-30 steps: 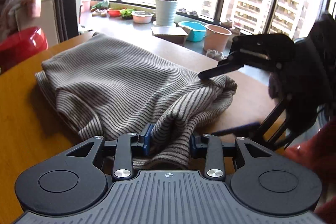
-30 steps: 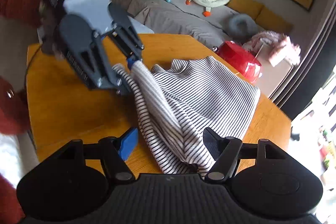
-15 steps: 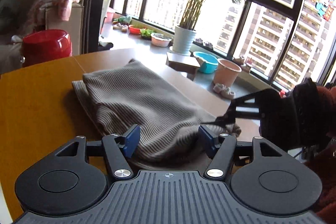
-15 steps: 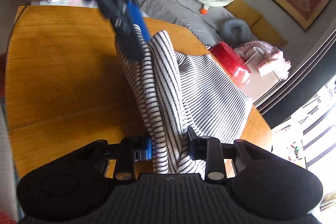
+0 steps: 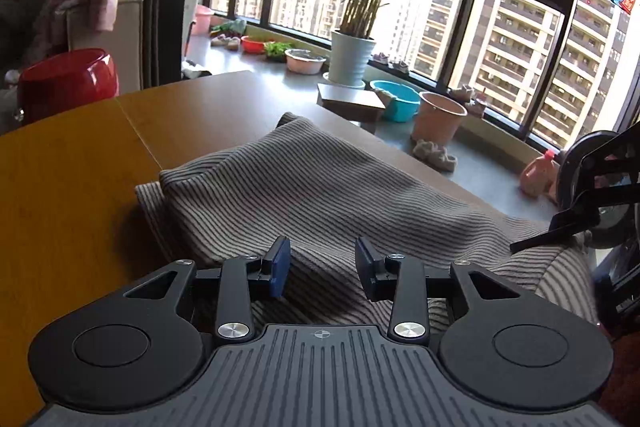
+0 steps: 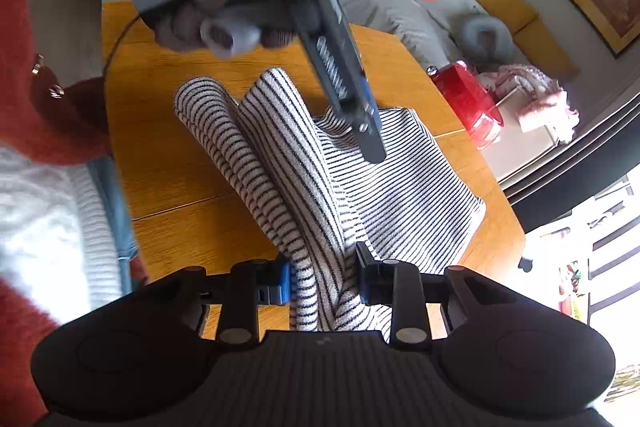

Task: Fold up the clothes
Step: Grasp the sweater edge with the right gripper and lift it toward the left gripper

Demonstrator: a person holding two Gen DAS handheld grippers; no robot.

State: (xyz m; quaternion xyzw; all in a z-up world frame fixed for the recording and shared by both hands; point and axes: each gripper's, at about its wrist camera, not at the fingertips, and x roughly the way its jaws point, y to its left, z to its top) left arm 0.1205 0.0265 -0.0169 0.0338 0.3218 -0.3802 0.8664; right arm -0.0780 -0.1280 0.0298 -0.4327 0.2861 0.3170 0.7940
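**Cloth soft and floppy, held by one edge**

Cloth here is a striped knit top, and it lies on the wooden surface in layers, one part laid over another. It looks soft and thick. It will bend and sag wherever it is not held, and it will not slip much on the wood.

The left gripper has its fingers spread apart, with nothing between them. The cloth lies flat just under and ahead of these fingers.

The right gripper has its fingers closed on a bunched edge of the cloth. From these fingers a thick roll of cloth runs straight ahead, lifted a little, and the flat part lies to the right of it.

A good place to hold is an edge or a corner, where the layers are thin enough to fit between the fingers. Two holds set well apart would keep the edge straight. One hold alone would let the cloth droop and crease.
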